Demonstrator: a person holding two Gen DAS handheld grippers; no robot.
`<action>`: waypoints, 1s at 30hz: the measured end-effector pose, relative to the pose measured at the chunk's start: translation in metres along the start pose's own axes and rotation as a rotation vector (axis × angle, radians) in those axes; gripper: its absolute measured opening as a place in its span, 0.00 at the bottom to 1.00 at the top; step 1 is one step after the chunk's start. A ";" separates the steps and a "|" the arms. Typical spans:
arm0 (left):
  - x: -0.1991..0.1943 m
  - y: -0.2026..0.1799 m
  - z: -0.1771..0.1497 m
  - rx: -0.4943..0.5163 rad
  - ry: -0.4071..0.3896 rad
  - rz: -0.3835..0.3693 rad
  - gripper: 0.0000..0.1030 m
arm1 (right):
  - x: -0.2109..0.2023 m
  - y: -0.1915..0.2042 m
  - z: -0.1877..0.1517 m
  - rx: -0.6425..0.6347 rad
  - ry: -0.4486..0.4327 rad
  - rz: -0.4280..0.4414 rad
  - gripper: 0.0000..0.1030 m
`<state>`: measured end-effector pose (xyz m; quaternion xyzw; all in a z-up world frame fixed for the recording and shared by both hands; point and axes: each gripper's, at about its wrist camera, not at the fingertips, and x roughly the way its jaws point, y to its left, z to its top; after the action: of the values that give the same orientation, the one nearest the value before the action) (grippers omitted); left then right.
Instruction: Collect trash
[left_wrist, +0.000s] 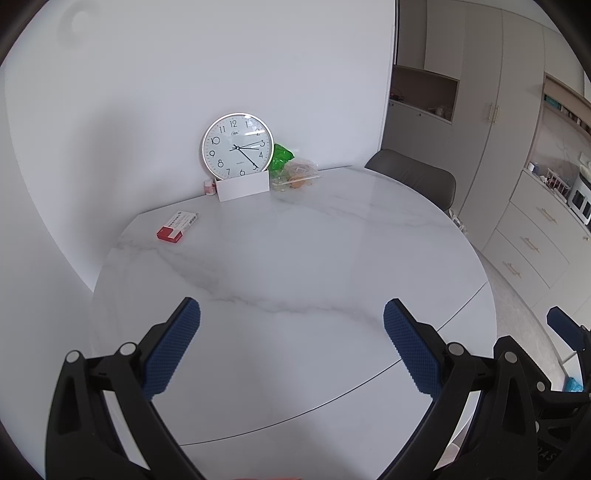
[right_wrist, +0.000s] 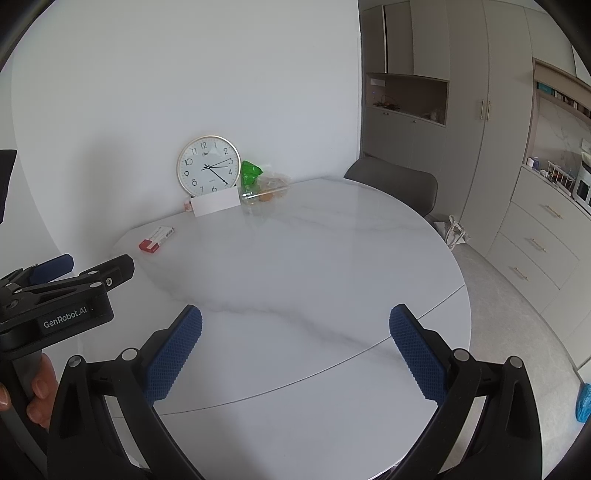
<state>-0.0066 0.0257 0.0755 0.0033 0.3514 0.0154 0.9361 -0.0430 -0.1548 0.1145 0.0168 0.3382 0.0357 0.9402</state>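
Observation:
A round white marble table (left_wrist: 295, 258) (right_wrist: 295, 266) fills both views. At its far side, by the wall, lie a green crumpled wrapper (left_wrist: 280, 156) (right_wrist: 250, 172) and a clear plastic bag with food scraps (left_wrist: 298, 173) (right_wrist: 269, 188). A red and white small box (left_wrist: 176, 226) (right_wrist: 156, 239) lies at the far left. My left gripper (left_wrist: 291, 314) hangs open over the near edge, nothing between its blue pads. My right gripper (right_wrist: 295, 319) is open too, empty, beside the left one, whose body (right_wrist: 62, 295) shows at the left, held by a hand (right_wrist: 37, 391).
A wall clock (left_wrist: 238, 146) (right_wrist: 208, 170) leans on the wall behind a white card box (left_wrist: 243, 188) (right_wrist: 216, 202), with a small pink jar (left_wrist: 209, 187) beside it. A grey chair (left_wrist: 413, 175) (right_wrist: 395, 186) stands behind the table. Cabinets and drawers (right_wrist: 535, 251) line the right side.

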 end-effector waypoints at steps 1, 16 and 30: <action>0.000 0.000 0.000 0.000 0.000 -0.001 0.93 | 0.000 0.000 0.000 -0.001 0.001 0.000 0.98; 0.000 0.002 -0.001 0.003 -0.005 0.003 0.93 | -0.001 0.002 -0.003 -0.008 0.011 -0.003 0.98; 0.003 0.003 -0.006 -0.004 -0.009 0.026 0.93 | 0.003 0.001 -0.003 -0.014 0.029 -0.007 0.98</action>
<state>-0.0083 0.0292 0.0690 0.0060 0.3470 0.0283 0.9374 -0.0424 -0.1533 0.1102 0.0086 0.3518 0.0351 0.9354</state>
